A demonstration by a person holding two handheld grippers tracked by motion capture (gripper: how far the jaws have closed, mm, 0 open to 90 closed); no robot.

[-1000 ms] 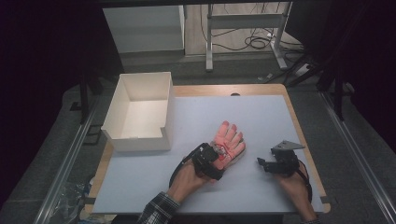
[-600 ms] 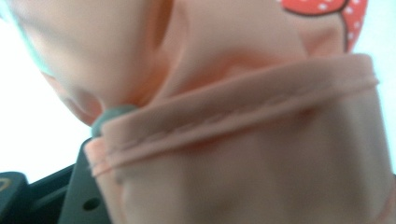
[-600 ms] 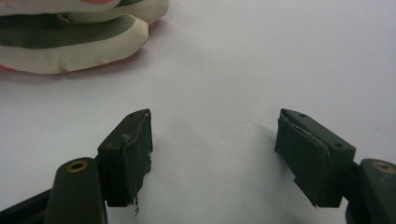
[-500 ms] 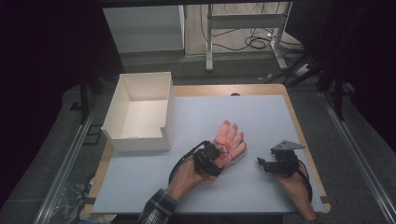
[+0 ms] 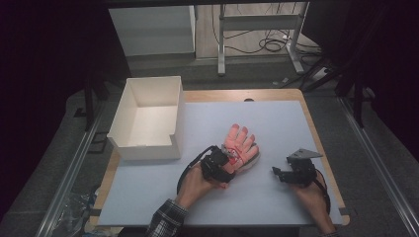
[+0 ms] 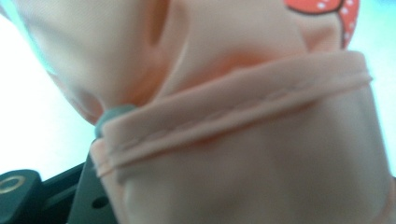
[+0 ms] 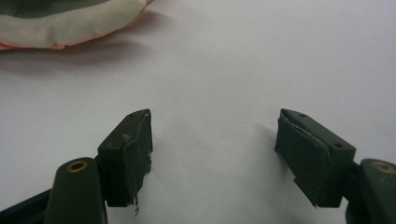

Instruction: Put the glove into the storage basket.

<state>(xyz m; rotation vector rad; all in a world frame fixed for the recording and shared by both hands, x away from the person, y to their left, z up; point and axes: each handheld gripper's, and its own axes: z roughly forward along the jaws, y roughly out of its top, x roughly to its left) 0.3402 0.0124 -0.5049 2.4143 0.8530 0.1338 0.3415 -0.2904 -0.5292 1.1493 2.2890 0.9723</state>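
One glove (image 5: 239,143) | peach-pink, red print, hemmed cuff | fingers spread flat

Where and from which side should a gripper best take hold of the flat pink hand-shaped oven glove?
Probably by the hemmed cuff of the pink hand-shaped oven glove, coming from the person's side: its fingers point away, and the cuff is the nearest, thickest edge. The left gripper is shut on it there.

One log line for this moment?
left gripper: shut on glove cuff | right gripper: open, nothing between fingers | white box: left of glove
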